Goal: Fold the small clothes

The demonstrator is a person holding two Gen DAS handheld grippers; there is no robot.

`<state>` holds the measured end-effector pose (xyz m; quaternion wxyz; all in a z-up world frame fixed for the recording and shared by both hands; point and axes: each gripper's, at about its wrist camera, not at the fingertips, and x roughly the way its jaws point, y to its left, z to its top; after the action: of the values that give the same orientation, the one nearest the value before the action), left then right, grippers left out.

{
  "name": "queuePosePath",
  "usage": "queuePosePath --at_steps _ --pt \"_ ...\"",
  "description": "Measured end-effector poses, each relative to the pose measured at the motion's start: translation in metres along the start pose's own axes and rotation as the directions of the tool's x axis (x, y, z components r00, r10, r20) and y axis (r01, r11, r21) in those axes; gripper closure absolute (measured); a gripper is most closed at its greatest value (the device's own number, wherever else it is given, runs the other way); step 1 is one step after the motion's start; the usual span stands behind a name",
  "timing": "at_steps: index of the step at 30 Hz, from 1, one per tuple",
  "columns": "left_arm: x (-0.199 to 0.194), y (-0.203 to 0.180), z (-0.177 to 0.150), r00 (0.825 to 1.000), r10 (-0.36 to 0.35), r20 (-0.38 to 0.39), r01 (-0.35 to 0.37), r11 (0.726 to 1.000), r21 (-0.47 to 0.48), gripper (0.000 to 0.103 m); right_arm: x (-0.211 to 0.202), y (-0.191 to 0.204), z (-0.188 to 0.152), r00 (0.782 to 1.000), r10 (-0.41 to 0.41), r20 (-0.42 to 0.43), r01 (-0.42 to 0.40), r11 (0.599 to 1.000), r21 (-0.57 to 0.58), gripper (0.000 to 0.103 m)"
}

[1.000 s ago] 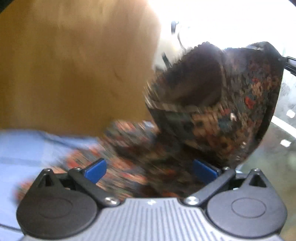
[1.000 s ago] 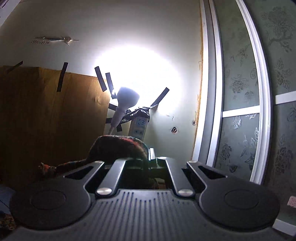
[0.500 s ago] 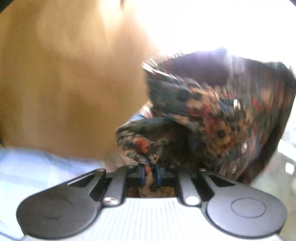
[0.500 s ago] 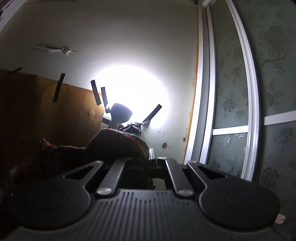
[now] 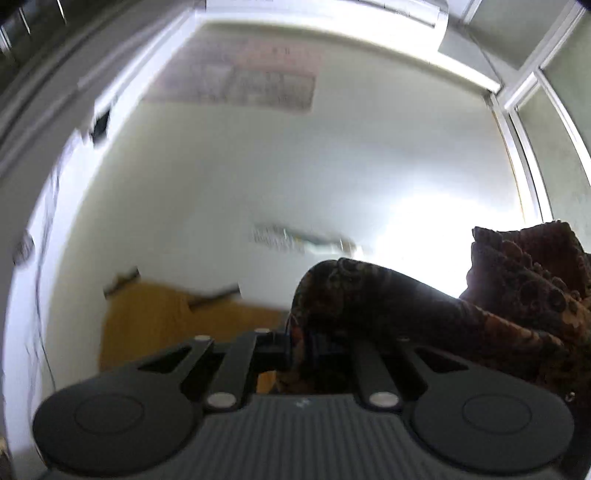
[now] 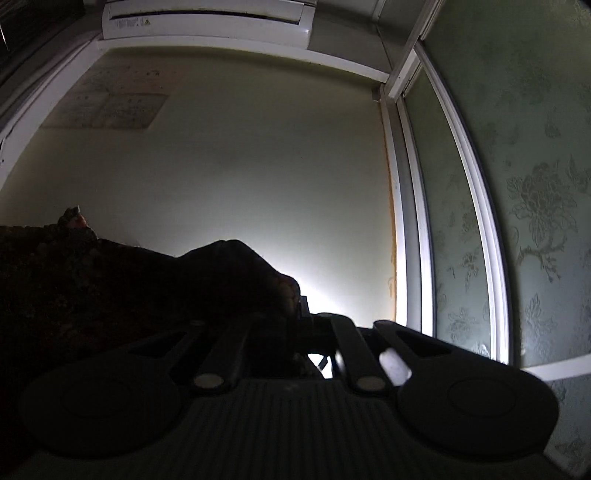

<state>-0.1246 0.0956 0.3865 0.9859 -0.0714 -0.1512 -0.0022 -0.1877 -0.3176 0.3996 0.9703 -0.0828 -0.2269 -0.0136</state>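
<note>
Left wrist view: the left gripper (image 5: 301, 347) is clenched on a dark floral garment (image 5: 424, 310) that stretches rightward, raised toward the white wall (image 5: 295, 184). Right gripper (image 6: 295, 325) also grips the cloth, which trails leftward, tilted up toward the air conditioner (image 6: 207, 18)

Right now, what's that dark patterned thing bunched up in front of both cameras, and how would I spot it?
Start at the pale wall that fills both views, then look down to the black grippers at the bottom. The floral garment is pinched in the left gripper and the right gripper, held up in the air. Its dark fabric with orange-red flowers is the only patterned cloth here.
</note>
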Motion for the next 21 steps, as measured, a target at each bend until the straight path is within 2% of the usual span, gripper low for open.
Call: queuePosePath --at_steps 4,6,8,11,14,16,17,18,20,21 --pt "-0.008 -0.002 0.033 0.998 0.027 0.054 -0.028 0.999 0.027 0.094 -0.004 -0.002 0.033 1.0 0.021 0.02 -0.022 1.0 0.016 0.096" --pt "-0.016 -0.006 0.045 0.998 0.035 0.058 -0.038 0.998 0.047 0.094 -0.003 -0.003 0.036 0.999 0.03 0.012 -0.031 0.999 0.014 0.096" --pt "-0.02 -0.002 0.04 0.999 0.034 0.042 -0.036 0.998 0.049 0.094 0.001 -0.003 0.031 0.999 0.045 -0.006 -0.045 0.999 0.017 0.096" --pt "-0.008 -0.002 0.016 0.998 0.047 -0.045 -0.045 0.998 0.051 0.094 0.016 -0.006 0.011 0.995 0.064 -0.083 -0.06 0.997 0.042 0.096" --pt "0.021 -0.006 -0.022 0.983 0.08 -0.167 -0.066 0.994 0.087 0.094 0.039 -0.004 -0.028 0.977 0.078 -0.198 -0.072 0.997 0.039 0.096" --pt "0.052 -0.01 -0.06 0.955 0.104 -0.277 -0.076 0.991 0.11 0.094 0.061 -0.001 -0.067 0.953 0.08 -0.292 -0.073 0.997 0.034 0.096" --pt "0.068 -0.012 -0.081 0.936 0.117 -0.333 -0.081 0.989 0.122 0.094 0.075 0.001 -0.092 0.935 0.081 -0.346 -0.072 0.997 0.039 0.095" --pt "0.091 -0.014 -0.113 0.903 0.138 -0.406 -0.087 0.986 0.141 0.094 0.089 0.002 -0.118 0.913 0.082 -0.4 -0.069 0.997 0.047 0.095" --pt "0.126 -0.016 -0.168 0.846 0.178 -0.503 -0.101 0.979 0.176 0.093 0.119 0.009 -0.181 0.858 0.074 -0.508 -0.055 0.997 0.053 0.095" --pt "0.147 -0.019 -0.205 0.802 0.209 -0.559 -0.104 0.971 0.214 0.086 0.134 0.015 -0.217 0.826 0.063 -0.56 -0.047 0.998 0.043 0.092"
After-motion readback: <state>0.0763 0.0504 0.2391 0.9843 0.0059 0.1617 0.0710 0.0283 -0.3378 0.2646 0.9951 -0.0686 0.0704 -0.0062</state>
